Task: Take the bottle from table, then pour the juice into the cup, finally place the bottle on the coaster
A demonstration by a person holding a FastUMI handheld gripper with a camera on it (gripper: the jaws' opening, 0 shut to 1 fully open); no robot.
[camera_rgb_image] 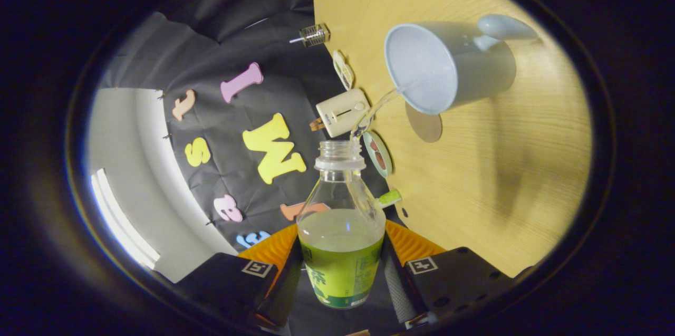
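Pouring — gripper [341, 272] clamps bottle [341, 251] | stream meets cup [448, 64] rim

1. Your gripper [341, 267] has both fingers pressed on a clear, glossy plastic bottle [341, 230] with a printed paper-like label.
2. The cup [448, 67] looks smooth, matt and ceramic-like.
3. The table [501, 167] shows pale wood grain with a satin finish.
4. The booth wall [211, 61] is creased matt cloth.

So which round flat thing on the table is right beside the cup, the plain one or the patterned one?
The plain brown coaster, just by the cup; the patterned disc lies nearer the bottle clamped in the hand-held gripper.
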